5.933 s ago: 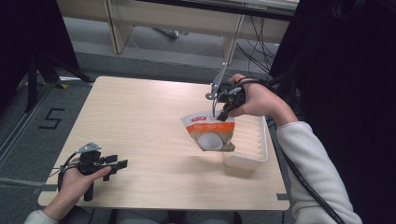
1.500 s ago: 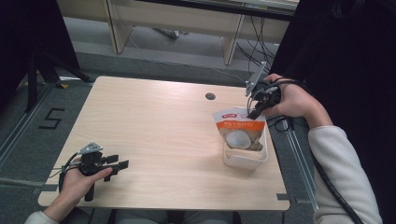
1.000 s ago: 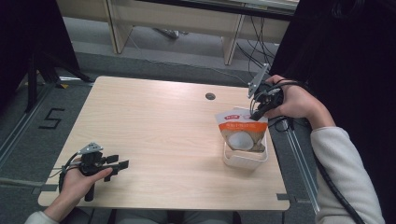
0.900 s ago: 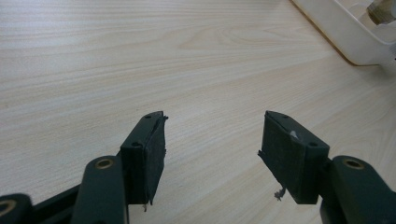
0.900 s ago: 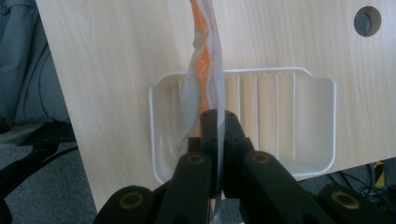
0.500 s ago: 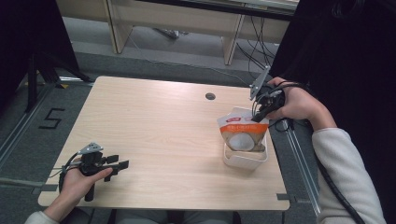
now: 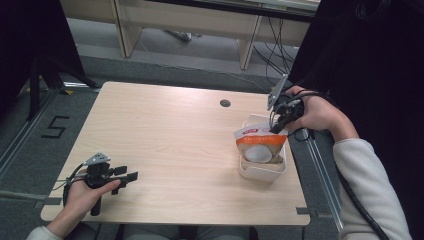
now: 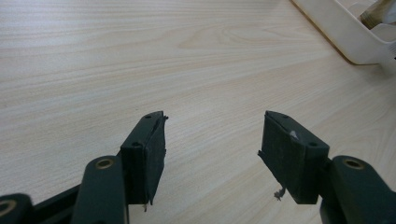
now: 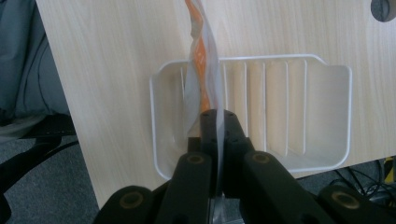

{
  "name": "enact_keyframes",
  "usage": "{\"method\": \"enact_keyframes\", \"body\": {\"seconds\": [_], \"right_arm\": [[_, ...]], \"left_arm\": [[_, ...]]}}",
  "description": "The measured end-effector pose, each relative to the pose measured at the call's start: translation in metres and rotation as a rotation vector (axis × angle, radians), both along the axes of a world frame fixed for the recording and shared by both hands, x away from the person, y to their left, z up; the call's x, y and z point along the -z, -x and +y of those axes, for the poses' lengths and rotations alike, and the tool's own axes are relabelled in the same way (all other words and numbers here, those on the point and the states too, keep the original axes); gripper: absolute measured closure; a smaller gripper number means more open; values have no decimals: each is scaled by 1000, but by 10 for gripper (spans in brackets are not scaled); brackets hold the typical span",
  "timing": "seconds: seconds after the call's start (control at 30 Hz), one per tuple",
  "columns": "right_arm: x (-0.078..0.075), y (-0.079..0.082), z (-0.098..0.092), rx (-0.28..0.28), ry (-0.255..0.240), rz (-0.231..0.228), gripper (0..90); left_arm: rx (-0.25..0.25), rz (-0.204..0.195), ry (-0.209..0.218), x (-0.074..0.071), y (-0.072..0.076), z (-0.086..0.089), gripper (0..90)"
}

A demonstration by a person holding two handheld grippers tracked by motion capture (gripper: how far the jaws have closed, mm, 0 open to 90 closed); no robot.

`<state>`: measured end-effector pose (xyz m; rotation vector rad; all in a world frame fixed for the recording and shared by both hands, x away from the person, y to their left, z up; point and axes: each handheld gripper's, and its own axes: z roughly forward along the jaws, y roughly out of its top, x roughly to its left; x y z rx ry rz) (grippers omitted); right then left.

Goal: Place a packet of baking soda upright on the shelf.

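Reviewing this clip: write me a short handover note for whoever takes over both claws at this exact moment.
Right claw: shut on the top edge of the orange and white pouch, holding it upright.
Left claw: open with nothing between its jaws, resting low near the front left corner of the table, away from the work.
Things: the lower part of the pouch sits inside the white slatted tray at the table's right edge; its top rises above the rim.
Done: pouch brought into the tray.
Left: probably lower it a little further, open the right claw and draw back. Check that the pouch does not tip out when released.
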<state>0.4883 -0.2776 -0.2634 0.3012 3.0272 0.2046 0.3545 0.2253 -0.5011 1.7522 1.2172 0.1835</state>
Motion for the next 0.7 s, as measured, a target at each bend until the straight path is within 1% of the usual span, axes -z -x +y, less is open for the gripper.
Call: {"method": "enact_keyframes", "body": {"seconds": [0.23, 0.4, 0.43, 0.57, 0.63, 0.7], "right_arm": [[6, 1, -6, 12, 0, 7, 900], [8, 2, -11, 42, 1, 6, 900], [10, 2, -13, 37, -1, 8, 900], [11, 2, -18, 47, 3, 12, 900], [11, 3, -19, 70, 16, 14, 900], [11, 3, -20, 76, 23, 10, 900]], "left_arm": [[2, -1, -2, 0, 0, 0, 391], [2, 0, -3, 0, 0, 0, 391], [2, -1, -4, 0, 0, 0, 391], [6, 0, -3, 0, 0, 0, 391], [1, -1, -4, 0, 0, 0, 390], [6, 0, -1, 0, 0, 0, 391]]}}
